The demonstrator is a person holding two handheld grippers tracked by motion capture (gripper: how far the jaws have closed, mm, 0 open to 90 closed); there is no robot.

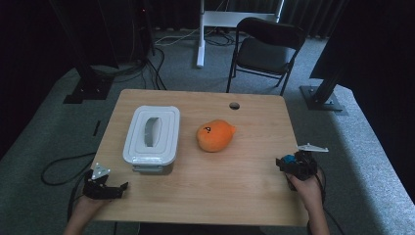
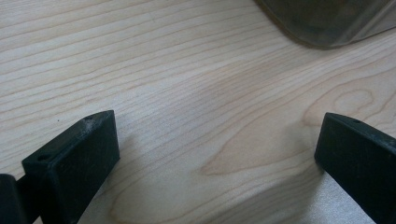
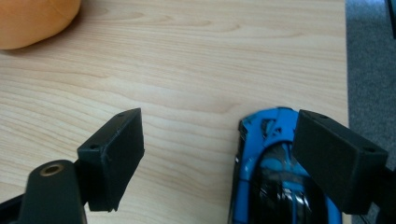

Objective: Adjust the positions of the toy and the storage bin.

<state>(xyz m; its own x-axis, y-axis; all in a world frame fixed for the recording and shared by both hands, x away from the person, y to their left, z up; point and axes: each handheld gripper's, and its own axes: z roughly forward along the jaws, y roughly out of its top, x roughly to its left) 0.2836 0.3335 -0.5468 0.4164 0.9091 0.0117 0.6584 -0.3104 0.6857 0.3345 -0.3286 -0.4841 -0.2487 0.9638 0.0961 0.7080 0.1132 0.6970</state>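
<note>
A small blue toy car lies near the table's right front edge. My right gripper is over it; in the right gripper view the car sits close beside the right jaw, partly under it, while the other jaw stands far off, so the right gripper is open. An orange plush rests mid-table, and its edge shows at top left in the right gripper view. My left gripper is at the front left, open over bare wood.
A white lidded container stands left of the plush; its corner shows ahead of the left jaws. The wooden table has a cable hole at the back. A black chair stands beyond it.
</note>
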